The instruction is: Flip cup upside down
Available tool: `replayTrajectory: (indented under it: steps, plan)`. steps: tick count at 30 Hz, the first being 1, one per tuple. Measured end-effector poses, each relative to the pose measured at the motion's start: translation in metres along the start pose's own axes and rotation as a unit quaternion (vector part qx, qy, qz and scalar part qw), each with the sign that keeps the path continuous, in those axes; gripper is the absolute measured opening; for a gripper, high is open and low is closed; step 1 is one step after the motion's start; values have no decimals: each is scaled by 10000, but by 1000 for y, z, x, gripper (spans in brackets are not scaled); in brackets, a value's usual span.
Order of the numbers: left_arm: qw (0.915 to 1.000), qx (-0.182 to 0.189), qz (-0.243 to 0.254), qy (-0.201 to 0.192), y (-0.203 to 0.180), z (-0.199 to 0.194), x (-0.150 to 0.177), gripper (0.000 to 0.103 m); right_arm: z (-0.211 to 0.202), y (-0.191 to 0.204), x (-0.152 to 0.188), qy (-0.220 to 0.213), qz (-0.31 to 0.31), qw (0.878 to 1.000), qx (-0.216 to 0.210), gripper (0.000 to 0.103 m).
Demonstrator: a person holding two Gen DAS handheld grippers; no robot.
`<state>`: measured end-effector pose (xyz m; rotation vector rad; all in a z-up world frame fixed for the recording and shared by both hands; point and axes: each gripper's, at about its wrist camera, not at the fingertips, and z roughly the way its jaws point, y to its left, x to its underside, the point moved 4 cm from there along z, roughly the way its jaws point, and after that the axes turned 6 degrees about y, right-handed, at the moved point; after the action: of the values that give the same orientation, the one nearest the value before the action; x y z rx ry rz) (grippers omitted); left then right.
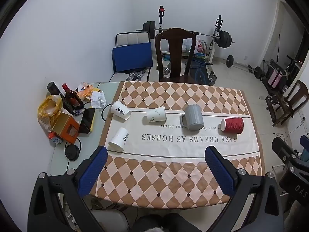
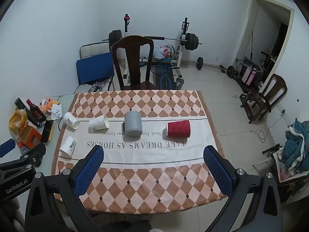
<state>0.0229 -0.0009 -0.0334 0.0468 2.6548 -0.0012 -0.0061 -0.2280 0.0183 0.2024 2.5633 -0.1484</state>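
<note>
Several cups lie on their sides on the checked tablecloth (image 1: 173, 176). A red ribbed paper cup (image 1: 232, 125) (image 2: 178, 128) is at the right. A grey ribbed mug (image 1: 193, 120) (image 2: 133, 123) lies mid-table, mouth toward me. Three white paper cups lie at the left: one (image 1: 156, 114) (image 2: 99, 124) beside the mug, one (image 1: 120, 110) (image 2: 71, 120) far left, one (image 1: 118, 139) (image 2: 67, 146) nearest. My left gripper (image 1: 156, 152) and right gripper (image 2: 154, 152) are both open and empty, held above the table's near edge.
Bottles (image 1: 72, 98), an orange box (image 1: 66, 128), a phone (image 1: 87, 120), bags and crumpled paper clutter the table's left side. A dark wooden chair (image 1: 174, 56) stands behind the table. Weights and a bench fill the back. The left gripper's body (image 2: 19, 166) shows at lower left.
</note>
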Motion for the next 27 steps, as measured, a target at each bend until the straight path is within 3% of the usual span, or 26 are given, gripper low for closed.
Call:
replayTrajectory:
  steps: [27]
  plan:
    - [10000, 31, 25, -63, -9, -4, -8, 103, 3, 0, -9, -19, -77, 9999, 101, 103]
